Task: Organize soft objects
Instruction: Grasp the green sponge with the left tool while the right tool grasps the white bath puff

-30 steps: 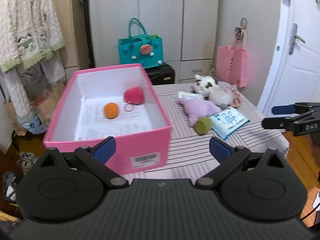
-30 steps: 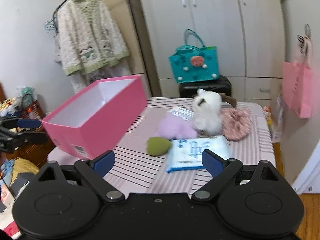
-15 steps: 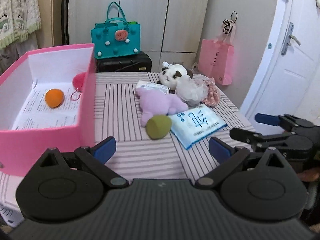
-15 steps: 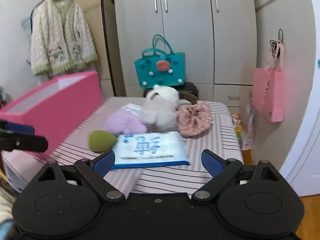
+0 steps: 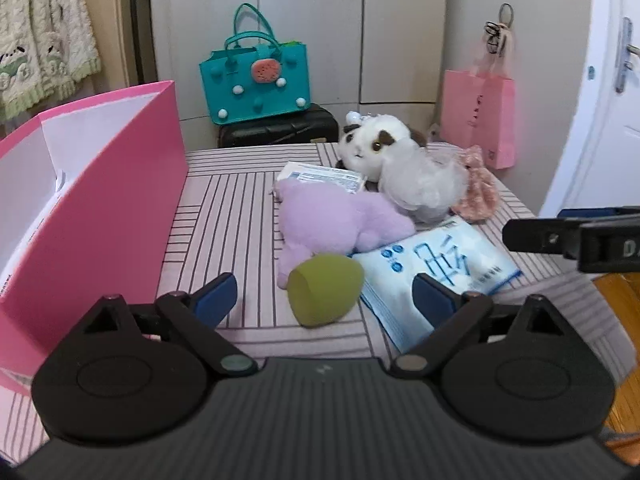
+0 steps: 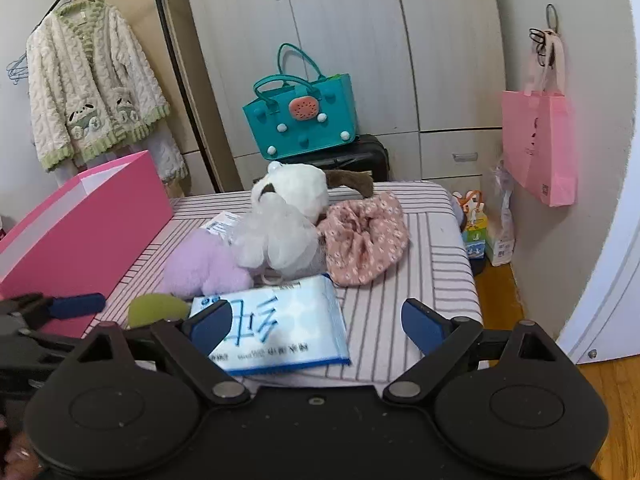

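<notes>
A green egg-shaped sponge lies on the striped table between the fingers of my left gripper. Its jaws are closing, with a gap still showing on both sides of the sponge. Behind the sponge lie a purple plush, a white plush dog and a pink floral cloth. My right gripper stands open low over a blue tissue pack, not touching it. A pink box stands at the left, its inside mostly hidden.
A teal bag rests on a black case behind the table, before grey wardrobes. A pink paper bag hangs on the right wall. The table's right edge drops to a wooden floor. A cardigan hangs at the left.
My left gripper swung right and down from the pink box to the green sponge, which now lies between its fingers. My right gripper sank toward the tissue pack.
</notes>
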The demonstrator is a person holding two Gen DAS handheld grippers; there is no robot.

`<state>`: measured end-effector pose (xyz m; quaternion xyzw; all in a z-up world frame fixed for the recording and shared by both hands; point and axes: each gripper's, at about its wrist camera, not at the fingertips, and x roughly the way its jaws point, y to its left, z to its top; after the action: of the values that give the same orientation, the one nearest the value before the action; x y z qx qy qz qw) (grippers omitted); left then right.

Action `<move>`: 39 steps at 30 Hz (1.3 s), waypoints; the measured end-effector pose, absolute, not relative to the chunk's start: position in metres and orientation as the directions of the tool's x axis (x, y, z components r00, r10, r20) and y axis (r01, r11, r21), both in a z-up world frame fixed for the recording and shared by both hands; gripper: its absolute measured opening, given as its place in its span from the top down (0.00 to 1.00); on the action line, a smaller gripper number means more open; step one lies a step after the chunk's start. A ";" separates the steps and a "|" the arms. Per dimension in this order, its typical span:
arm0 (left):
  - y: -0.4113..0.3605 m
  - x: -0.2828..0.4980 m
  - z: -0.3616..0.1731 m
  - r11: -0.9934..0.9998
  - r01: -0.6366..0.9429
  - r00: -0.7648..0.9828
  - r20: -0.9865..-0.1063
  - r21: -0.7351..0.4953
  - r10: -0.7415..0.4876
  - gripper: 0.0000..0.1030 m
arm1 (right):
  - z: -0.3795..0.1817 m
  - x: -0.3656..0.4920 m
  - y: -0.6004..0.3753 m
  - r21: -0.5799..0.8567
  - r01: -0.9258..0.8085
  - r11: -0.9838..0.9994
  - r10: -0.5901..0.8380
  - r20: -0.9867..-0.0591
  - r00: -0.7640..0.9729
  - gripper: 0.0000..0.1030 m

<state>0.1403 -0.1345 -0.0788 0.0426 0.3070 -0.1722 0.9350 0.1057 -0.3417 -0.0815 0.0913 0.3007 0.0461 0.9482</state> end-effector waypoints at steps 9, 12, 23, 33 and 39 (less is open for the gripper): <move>-0.130 0.165 -0.098 0.950 0.286 0.740 -0.601 -0.128 -0.304 0.61 | -0.072 0.138 -0.326 0.173 -0.111 0.979 0.191 -0.572 0.798 0.16; -0.126 0.164 -0.103 0.935 0.298 0.721 -0.597 -0.191 -0.352 0.62 | -0.073 0.151 -0.318 0.157 -0.134 0.979 0.201 -0.587 0.784 0.18; -0.129 0.164 -0.100 0.927 0.319 0.694 -0.618 -0.195 -0.369 0.63 | -0.090 0.202 -0.308 0.197 -0.111 0.974 0.215 -0.654 0.726 0.31; -0.124 0.172 -0.092 0.915 0.336 0.608 -0.690 -0.224 -0.393 0.63 | -0.094 0.199 -0.321 0.297 -0.044 0.954 0.230 -0.629 0.742 0.66; -0.123 0.173 -0.087 0.893 0.378 0.541 -0.725 -0.244 -0.427 0.63 | -0.070 0.175 -0.311 0.233 -0.100 0.967 0.223 -0.595 0.772 0.67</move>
<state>0.1734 -0.1231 -0.0871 -0.0289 0.4206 -0.2293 0.8773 0.1754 -0.3109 -0.0700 0.0946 0.3262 0.0861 0.9366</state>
